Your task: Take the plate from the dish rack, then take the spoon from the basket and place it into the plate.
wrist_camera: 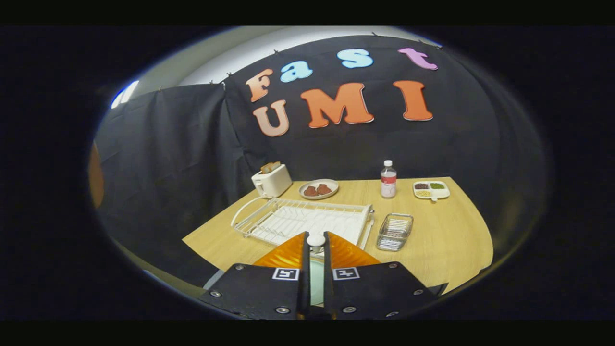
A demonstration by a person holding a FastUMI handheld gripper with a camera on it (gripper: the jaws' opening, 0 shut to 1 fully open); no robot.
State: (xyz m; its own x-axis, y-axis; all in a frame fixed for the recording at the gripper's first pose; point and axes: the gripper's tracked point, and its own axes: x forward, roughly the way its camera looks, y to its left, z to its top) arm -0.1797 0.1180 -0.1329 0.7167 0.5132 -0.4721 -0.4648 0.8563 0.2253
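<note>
Fingers pinch white spoon before dish rack.

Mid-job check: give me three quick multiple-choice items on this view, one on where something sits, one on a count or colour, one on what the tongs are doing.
1. Where is the wire basket?
A. beside the dish rack, on the bottle's side
B. inside the rack
C. on the toaster

2. How many brown pieces lie on the round plate at the back?
A. none
B. two
C. five

3. What state are the tongs in?
A. wide open over the basket
B. nearly closed with a white spoon end between the fingers
C. clamped on the bottle

Answers: A, the basket stands on the table next to the rack; B, two pieces show; B, the white rounded end sits in the narrow gap.
</note>
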